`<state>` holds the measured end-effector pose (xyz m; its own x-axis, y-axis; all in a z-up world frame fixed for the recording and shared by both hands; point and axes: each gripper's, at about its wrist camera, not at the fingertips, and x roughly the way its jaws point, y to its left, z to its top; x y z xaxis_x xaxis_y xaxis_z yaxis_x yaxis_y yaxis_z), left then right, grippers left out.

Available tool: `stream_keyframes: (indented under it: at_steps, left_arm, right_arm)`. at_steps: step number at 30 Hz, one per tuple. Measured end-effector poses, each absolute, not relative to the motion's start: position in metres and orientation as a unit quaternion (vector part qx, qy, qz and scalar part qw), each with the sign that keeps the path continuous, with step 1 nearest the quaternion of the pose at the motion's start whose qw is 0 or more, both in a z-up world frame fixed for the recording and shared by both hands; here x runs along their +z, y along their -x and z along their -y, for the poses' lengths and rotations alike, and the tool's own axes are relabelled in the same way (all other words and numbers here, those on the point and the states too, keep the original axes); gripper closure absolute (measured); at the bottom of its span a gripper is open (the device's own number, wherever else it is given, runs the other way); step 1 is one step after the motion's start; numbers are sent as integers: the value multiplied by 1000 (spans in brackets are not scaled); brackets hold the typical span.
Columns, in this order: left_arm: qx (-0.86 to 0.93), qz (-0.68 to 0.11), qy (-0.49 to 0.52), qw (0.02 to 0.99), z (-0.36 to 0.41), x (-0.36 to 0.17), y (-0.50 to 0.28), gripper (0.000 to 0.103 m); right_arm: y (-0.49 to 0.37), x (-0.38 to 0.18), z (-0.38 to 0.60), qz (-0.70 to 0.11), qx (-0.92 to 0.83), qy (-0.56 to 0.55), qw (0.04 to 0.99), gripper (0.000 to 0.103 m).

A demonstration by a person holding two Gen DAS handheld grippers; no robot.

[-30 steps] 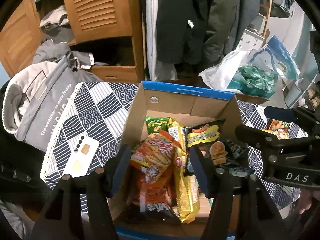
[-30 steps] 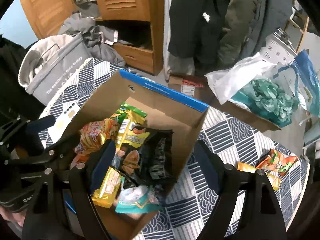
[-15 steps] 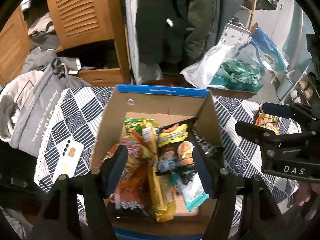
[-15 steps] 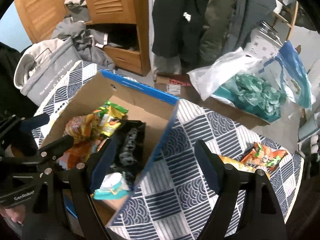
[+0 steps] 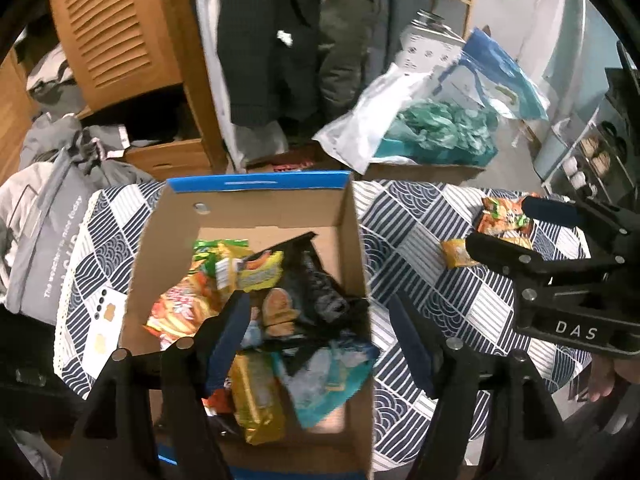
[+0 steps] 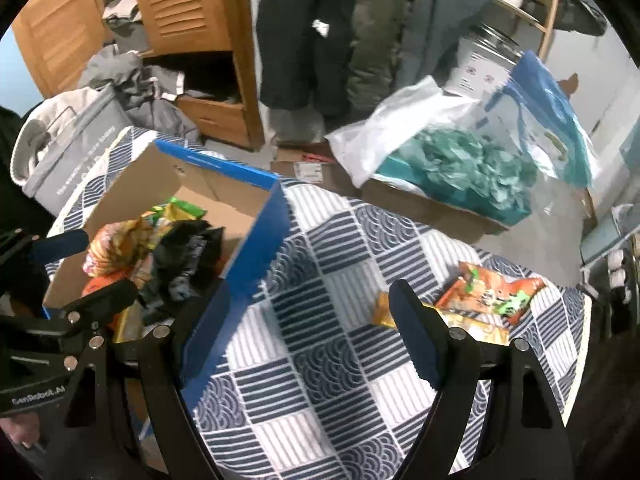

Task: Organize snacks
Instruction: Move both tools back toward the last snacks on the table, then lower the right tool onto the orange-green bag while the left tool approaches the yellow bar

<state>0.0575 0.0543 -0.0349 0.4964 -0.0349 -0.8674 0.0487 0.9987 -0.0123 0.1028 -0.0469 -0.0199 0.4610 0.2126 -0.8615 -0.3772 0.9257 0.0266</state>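
Your left tongs [image 5: 320,332] stand spread with nothing pinched; their jaws have just been opening, and they hang over the near right part of the cardboard box [image 5: 256,200], one finger above the packets and the other outside the box's right wall. Your right tongs [image 6: 308,328] are spread wide and empty too, above the bare patterned cloth of the table [image 6: 320,392], just right of the box.

The box sits toward the left side of the table and already holds a heap of snack packets [image 5: 260,320]. Two packets are left loose near the table's right edge: an orange packet [image 6: 492,292] and a yellow packet [image 6: 382,312] touching it on the side nearer the box, partly hidden behind your right finger.

The step in hand looks like fetching those two. Take them with the right tongs, which are nearer. Carry the tongs on toward the right edge, drop low, and close across a packet's short width, near its middle, so it does not droop or slip. Take one at a time; the foil is slick. Keep the left tongs clear of the box opening so the drop has room.
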Motion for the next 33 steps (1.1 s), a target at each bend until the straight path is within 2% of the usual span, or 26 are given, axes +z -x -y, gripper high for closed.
stream_keyframes:
  at_steps: [20,28,33]
  left_arm:
    - [-28,-554,-45,831,33,-75,-91,28]
    - [-23,-567,-75,820,75,-95,-136,28]
    - [-27,-575,-94,812,90,-109,-145,28]
  right_arm:
    - [-111,-54,161,-520,91,79,845,22]
    - [-140,-82,209,-555,71,53,827,22]
    - [-163,-88,226,-554,72,86,825,22]
